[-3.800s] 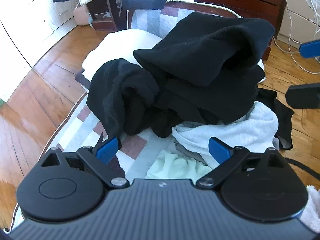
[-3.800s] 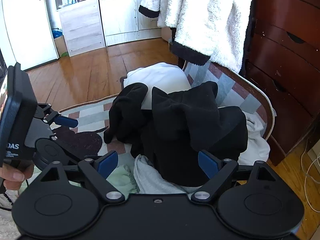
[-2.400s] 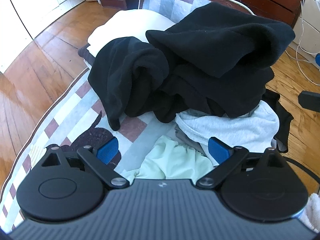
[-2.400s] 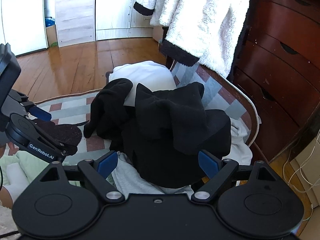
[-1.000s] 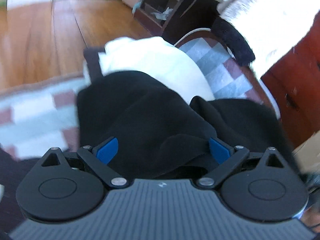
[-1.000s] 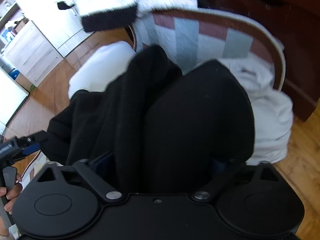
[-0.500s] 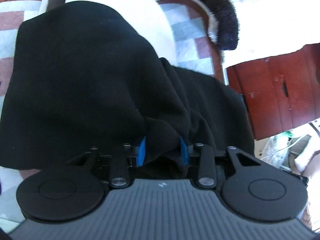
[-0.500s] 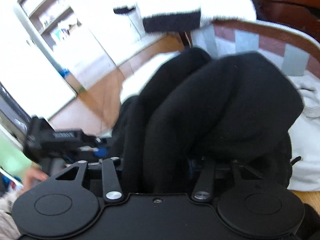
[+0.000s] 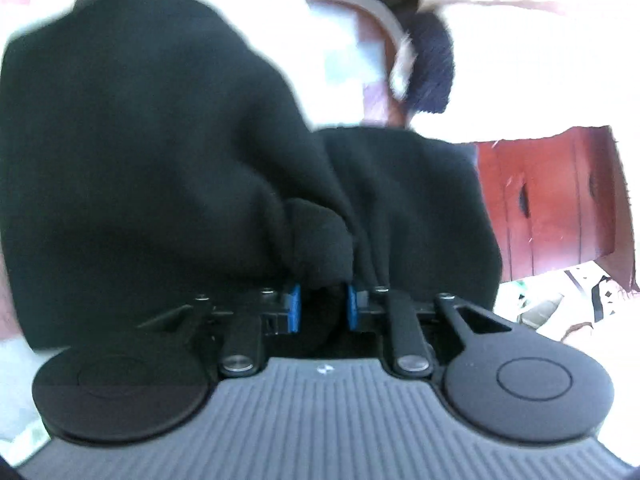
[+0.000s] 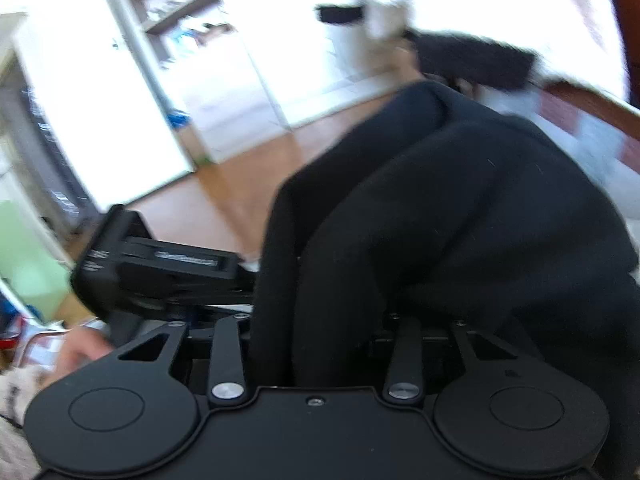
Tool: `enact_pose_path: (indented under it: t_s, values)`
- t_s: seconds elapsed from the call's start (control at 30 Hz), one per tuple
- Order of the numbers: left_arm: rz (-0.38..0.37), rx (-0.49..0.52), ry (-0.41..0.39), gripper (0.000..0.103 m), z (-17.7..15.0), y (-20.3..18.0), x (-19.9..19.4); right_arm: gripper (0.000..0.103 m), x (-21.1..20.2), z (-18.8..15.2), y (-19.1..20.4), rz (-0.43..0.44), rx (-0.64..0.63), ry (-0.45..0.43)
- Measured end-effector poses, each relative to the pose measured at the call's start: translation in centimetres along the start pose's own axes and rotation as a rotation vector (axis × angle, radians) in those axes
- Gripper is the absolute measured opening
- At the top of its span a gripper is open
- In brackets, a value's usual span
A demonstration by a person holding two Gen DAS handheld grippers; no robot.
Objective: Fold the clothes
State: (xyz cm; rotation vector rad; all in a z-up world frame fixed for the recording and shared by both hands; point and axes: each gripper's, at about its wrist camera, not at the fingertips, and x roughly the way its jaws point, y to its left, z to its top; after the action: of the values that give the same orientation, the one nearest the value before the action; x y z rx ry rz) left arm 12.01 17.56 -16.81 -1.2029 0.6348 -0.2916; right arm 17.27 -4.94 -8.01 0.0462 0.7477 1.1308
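A black fleece garment (image 9: 152, 152) fills most of the left wrist view. My left gripper (image 9: 322, 306) is shut on a bunched fold of it, which bulges between the blue pads (image 9: 295, 307). In the right wrist view the same black fleece garment (image 10: 460, 216) drapes over my right gripper (image 10: 320, 344), whose arms are drawn in around a thick fold; its pads are hidden by the cloth. The left gripper's black body (image 10: 160, 264) shows at the left of the right wrist view, with a hand (image 10: 80, 350) below it. Both views are motion-blurred.
A red-brown wooden dresser (image 9: 560, 200) stands at the right. A fluffy white robe with a black cuff (image 9: 432, 64) hangs behind the garment. White cabinets and shelves (image 10: 180, 40) and wooden floor (image 10: 248, 176) lie beyond. The checked mattress edge (image 10: 580, 120) shows at the right.
Both grippers went from open above the pile to shut on the black fleece. Since half a second ago the garment has risen with them and the views have tilted upward.
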Motion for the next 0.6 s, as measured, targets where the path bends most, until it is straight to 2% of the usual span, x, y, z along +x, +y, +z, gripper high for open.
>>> enact_pose_path:
  t_s: [0.13, 0.27, 0.33, 0.37, 0.5, 0.6]
  values:
    - [-0.106, -0.040, -0.086, 0.019, 0.9, -0.6, -2.7, 0.039, -0.6, 2.6, 2.3, 0.093, 0.010, -0.030]
    - [-0.176, -0.059, -0.179, 0.019, 2.2, -2.3, -5.3, 0.037, -0.5, 5.5, 7.8, 0.055, -0.200, -0.086]
    - [-0.164, -0.022, -0.239, 0.019, 3.4, -3.9, -7.4, 0.036, -0.1, 7.2, 11.0, 0.043, -0.323, -0.135]
    - [-0.136, 0.016, -0.275, 0.019, 4.0, -5.2, -8.8, 0.036, 0.2, 8.6, 12.1, 0.080, -0.343, -0.160]
    - [-0.139, 0.139, -0.424, 0.018, 5.2, -10.2, -16.0, 0.034, 0.4, 13.5, 17.9, 0.209, -0.448, -0.275]
    - [-0.108, 0.220, -0.508, 0.018, 5.4, -13.2, -22.1, 0.034, -0.2, 16.0, 21.9, 0.278, -0.516, -0.364]
